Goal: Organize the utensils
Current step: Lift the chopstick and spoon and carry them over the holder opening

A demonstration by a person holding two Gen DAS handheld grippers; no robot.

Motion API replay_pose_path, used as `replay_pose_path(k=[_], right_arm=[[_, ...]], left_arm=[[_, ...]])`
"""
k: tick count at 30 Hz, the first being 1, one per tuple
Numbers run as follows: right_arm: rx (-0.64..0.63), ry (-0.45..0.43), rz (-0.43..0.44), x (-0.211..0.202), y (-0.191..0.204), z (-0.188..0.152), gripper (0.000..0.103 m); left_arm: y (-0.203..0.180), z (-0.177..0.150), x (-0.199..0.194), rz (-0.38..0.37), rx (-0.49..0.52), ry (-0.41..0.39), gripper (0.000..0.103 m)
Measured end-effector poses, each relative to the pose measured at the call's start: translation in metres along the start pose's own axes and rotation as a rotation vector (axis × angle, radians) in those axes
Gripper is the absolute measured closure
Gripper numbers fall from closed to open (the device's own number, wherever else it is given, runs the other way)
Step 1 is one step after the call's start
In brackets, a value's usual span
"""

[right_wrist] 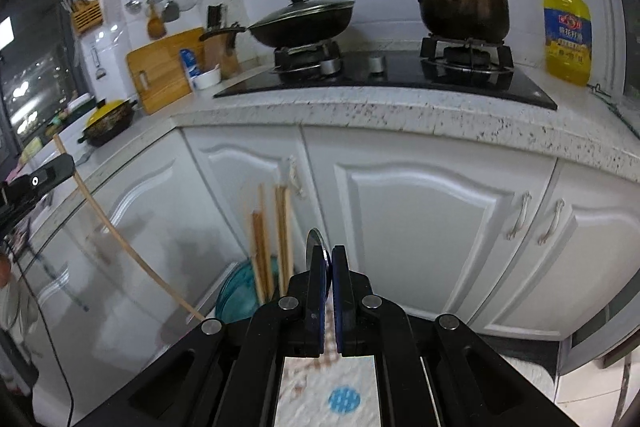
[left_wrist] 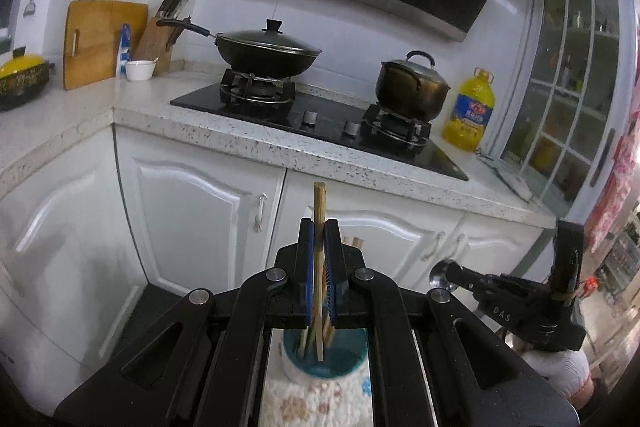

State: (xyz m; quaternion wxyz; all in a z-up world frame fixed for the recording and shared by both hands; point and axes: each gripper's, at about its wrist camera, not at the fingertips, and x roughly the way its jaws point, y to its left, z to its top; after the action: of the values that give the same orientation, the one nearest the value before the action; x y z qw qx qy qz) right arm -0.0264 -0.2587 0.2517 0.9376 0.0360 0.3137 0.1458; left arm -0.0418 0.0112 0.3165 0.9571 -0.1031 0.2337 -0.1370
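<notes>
Left wrist view: "DAS" marks the right gripper — fingers clamp a spoon; left gripper clamps a chopstick.

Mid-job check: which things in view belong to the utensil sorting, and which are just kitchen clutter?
In play:
- wooden chopstick in the left gripper
- metal spoon in the right gripper
- blue utensil cup with chopsticks

Just lying about:
- lidded wok
- stockpot
- oil bottle
- cutting board

- Black wok with lid on left burner of gas hob.
- Darkened stockpot, lidded, on right burner.
- Yellow oil bottle on speckled countertop, beside hob.
- Wooden cutting board leaning against wall tiles.
- Knife block just beside board.
- White cabinet doors shut.
</notes>
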Motion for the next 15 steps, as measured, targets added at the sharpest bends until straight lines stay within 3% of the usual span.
replay_pose_path(k=[9,15], right_arm=[[-0.103,-0.017,-0.120,0.060,0.013,0.008,0.100],[-0.132,0.050,-0.092,0.092,0.019,-0.013,0.100]], left_arm=[[-0.007,-0.021,0.070,0.071,0.062,0.063,0.099],[0.001,-0.048,0.103,0.091,0.061,0.140,0.099]])
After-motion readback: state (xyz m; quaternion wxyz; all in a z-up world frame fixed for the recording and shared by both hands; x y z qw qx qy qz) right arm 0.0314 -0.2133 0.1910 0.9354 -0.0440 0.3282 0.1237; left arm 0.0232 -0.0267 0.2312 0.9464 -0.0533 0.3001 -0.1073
